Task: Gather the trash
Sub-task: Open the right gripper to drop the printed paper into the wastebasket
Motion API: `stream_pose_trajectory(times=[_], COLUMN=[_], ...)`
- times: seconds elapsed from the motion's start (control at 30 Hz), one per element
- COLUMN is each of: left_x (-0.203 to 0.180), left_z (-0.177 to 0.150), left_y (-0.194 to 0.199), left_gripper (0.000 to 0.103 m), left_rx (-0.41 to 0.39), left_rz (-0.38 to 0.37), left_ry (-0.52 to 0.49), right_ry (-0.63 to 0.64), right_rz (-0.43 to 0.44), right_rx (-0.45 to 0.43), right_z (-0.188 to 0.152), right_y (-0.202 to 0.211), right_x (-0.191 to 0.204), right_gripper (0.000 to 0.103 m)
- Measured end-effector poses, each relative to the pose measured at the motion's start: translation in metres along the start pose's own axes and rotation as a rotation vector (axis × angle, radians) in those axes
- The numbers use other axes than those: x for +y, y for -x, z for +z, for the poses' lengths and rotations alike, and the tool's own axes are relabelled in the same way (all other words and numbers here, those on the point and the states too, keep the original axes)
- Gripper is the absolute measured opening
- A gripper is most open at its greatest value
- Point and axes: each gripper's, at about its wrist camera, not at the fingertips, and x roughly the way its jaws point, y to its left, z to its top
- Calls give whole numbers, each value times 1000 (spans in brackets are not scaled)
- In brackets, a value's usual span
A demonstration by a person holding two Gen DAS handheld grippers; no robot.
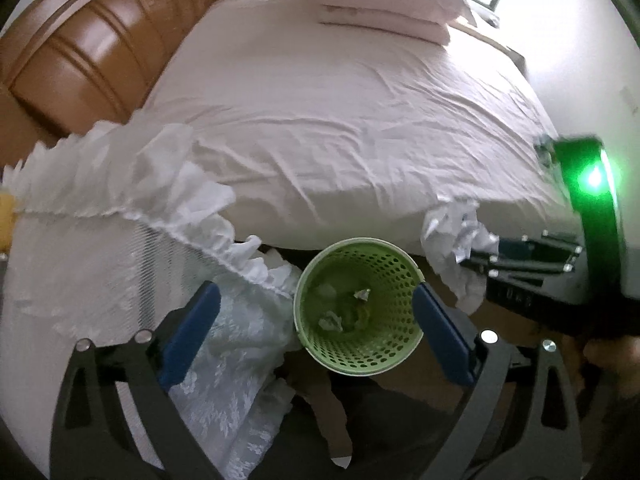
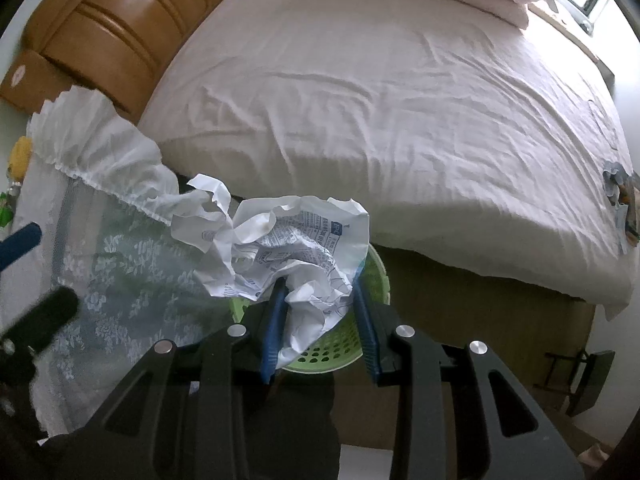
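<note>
Currently, on the left wrist view, I am looking down past the left gripper (image 1: 316, 324), whose fingers (image 1: 188, 332) are standing wide apart with nothing between the pads. The green basket (image 1: 357, 305) is sitting on the floor directly beneath that gap, beside the bed (image 1: 340, 120), with a few scraps (image 1: 362, 295) lying in its bottom. At the right edge, the right gripper (image 1: 480, 254) is pinching crumpled paper (image 1: 456, 248) just outside the basket rim, on the bed side.

On the right wrist view, I am reading the right gripper (image 2: 318, 312) as nearly closed, its fingers (image 2: 272, 328) clamping the crumpled printed paper (image 2: 296, 248). The wad is bulging forward past the fingertips and hanging above the green basket (image 2: 344, 344), which is showing partly under it. The left gripper (image 2: 20, 240) is showing at the left edge only.

My judgement: the paper is lying slightly off the basket opening toward the bed, so the right hand, being the one holding it, needs to be centring over the rim before releasing.
</note>
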Motion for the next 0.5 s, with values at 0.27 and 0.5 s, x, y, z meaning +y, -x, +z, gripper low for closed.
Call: stream_pose_trajectory(times=[0.27, 0.5], left_x=[27, 40], left_z=[-8, -14], left_y=[8, 11], left_gripper=[92, 92], left_rx=[-8, -8], left_rz=[20, 28], left_ry=[69, 115], right_ry=[-7, 0], right_rz=[0, -21], right_rx=[13, 4], right_z=[-3, 1], right_y=[-9, -9], right_x=[13, 18], right_gripper=[92, 96])
